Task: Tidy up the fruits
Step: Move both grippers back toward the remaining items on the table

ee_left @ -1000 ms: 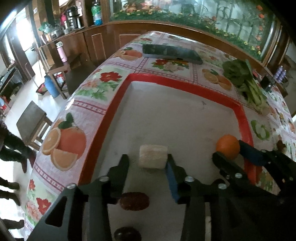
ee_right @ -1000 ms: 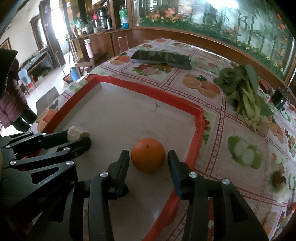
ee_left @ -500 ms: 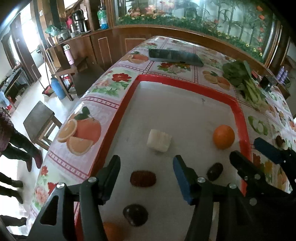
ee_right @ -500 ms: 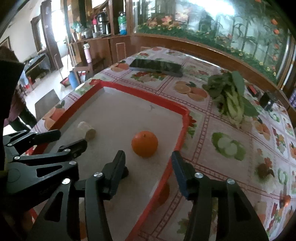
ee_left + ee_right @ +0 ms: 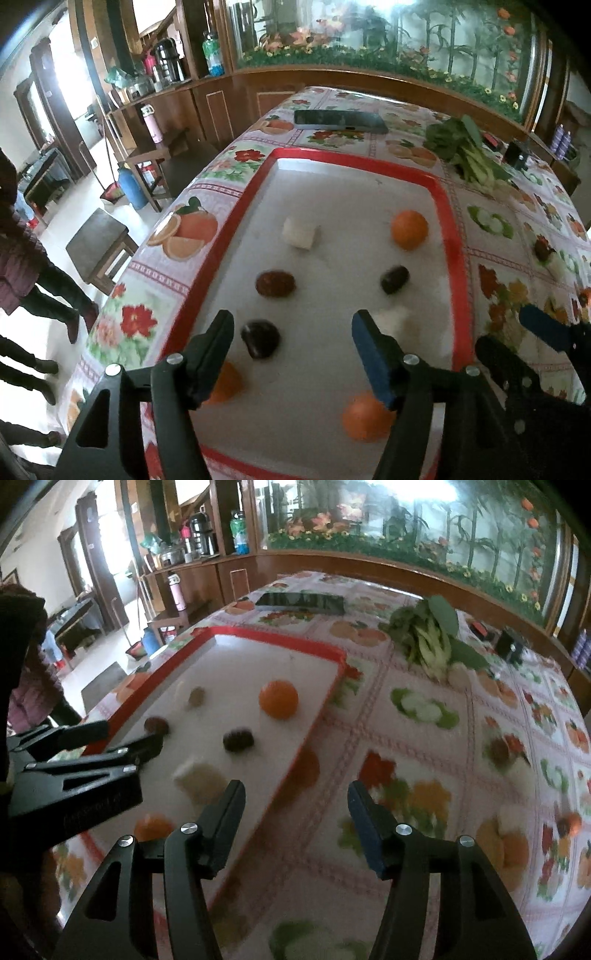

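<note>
In the tray [image 5: 448, 221]: oranges [image 5: 409, 229], dark fruits [image 5: 275, 283] and white chunks [image 5: 300, 231] lie in rough paired rows. Left gripper [image 5: 291, 339] and right gripper [image 5: 295, 805] both empty, jaws just spread. Looks mostly sorted.

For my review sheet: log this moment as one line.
left gripper: open, empty, jaws just widened | right gripper: open, empty | round orange fruit: resting in red-rimmed tray

Each black hand-held gripper [image 5: 291, 343] has silver screws and, seemingly, one blue-padded finger [image 5: 371, 360].
</note>
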The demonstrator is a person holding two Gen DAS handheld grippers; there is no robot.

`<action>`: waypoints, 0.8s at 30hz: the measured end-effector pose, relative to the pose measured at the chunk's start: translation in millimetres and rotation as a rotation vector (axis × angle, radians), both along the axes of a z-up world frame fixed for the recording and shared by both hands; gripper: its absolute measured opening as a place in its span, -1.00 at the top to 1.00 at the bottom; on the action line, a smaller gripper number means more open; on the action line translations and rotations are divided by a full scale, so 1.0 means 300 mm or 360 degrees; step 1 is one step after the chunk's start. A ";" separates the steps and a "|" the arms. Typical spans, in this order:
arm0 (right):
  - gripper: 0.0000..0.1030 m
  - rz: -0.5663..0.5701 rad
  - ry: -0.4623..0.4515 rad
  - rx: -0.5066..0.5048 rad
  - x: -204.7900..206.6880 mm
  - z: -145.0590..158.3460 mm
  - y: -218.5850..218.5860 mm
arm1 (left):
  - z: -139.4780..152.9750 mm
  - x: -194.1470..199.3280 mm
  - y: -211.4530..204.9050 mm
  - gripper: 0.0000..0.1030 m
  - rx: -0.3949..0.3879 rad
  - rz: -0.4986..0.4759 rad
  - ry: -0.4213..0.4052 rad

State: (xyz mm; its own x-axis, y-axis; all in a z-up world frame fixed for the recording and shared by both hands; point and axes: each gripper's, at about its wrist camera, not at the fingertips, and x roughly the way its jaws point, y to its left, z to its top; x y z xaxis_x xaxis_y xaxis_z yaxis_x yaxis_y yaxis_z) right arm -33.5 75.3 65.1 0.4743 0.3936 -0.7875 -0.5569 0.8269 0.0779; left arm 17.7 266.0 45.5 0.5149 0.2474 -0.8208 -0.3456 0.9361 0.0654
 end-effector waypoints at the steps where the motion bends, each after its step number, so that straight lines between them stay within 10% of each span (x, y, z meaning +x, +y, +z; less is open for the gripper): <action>1: -0.11 -0.0009 0.0013 0.0007 -0.015 -0.001 -0.025 | 0.000 -0.010 -0.019 -0.35 -0.0007 -0.0002 -0.0005; 24: -0.17 -0.0736 0.0162 0.0138 0.048 -0.084 -0.809 | -0.035 0.157 -0.713 -0.45 -0.0057 -0.0549 0.0053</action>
